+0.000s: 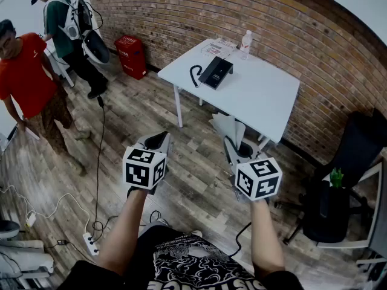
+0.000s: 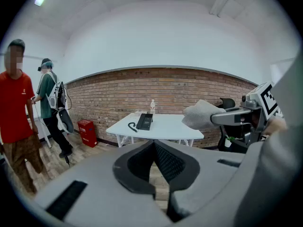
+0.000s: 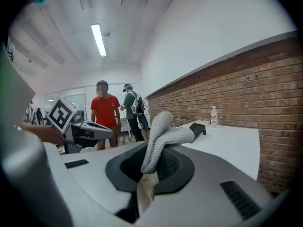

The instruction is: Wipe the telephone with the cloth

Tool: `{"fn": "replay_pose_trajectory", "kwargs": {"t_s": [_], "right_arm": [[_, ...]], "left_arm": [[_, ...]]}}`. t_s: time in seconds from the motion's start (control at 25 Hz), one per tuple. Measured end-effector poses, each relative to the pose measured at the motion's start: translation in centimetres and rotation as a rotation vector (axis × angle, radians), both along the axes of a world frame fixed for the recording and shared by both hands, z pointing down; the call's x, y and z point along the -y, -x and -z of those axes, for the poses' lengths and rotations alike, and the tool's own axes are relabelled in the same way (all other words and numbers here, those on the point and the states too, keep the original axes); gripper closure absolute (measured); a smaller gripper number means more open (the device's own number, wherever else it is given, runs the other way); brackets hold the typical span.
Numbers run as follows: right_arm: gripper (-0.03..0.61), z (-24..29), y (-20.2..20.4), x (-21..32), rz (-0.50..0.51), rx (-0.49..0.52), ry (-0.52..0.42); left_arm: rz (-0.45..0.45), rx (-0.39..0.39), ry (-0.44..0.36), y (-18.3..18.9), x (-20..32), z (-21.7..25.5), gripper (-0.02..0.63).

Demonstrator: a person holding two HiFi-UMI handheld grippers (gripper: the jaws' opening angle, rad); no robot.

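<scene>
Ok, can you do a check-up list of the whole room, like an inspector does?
Surface: white table, mostly bare, away from both grippers.
Job's things: black telephone on the table; grey cloth in the right gripper.
Clutter: bottle and papers at the table's far edge.
Grippers: left gripper shut, empty; right gripper shut on the grey cloth.
Cables: black cable and white power strip on the floor.
Surroundings: brick wall, red bin, black chair, person in red, person in green.

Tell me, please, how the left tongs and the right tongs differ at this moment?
The left tongs are shut on nothing; the right tongs are shut on the grey cloth. The left tongs' tips are bare; the right tongs' carry upstanding cloth folds. Both are held short of the table, telephone untouched.
</scene>
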State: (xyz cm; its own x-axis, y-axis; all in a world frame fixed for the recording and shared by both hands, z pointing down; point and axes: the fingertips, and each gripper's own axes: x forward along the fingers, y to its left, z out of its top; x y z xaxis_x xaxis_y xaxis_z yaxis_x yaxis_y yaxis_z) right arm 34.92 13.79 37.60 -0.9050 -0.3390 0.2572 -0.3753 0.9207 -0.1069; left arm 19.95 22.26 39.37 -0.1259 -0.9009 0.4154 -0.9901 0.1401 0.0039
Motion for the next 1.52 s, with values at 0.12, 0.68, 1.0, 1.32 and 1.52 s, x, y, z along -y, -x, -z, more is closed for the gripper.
{"fn": "replay_pose_trajectory", "kwargs": {"t_s": [0.12,0.68,1.0,1.32,1.52], "right_arm": [[0.568,-0.3,-0.4,0.3,-0.002,-0.004,0.001],[0.568,-2.8,1.3,2.8,-0.028,-0.038,0.038],[0.568,-4.2,7.4,6.7,-0.092,-0.086,0.065],[0.568,-4.6,15.0,10.6,-0.177,-0.131,0.081],[0.568,-4.2,18.7,12.6,-0.229,-0.144,0.08]], "left_arm": [[-0.013,0.002,0.002,-0.7,0.5,-0.2,0.607],[-0.064,-0.022,0.025,0.9,4.2,-2.5,0.607],[-0.147,-0.042,0.056,7.2,9.4,-4.5,0.607],[-0.237,-0.066,0.056,15.5,15.1,-4.6,0.607],[-0.282,-0.08,0.06,19.7,17.3,-4.8,0.607]]}}
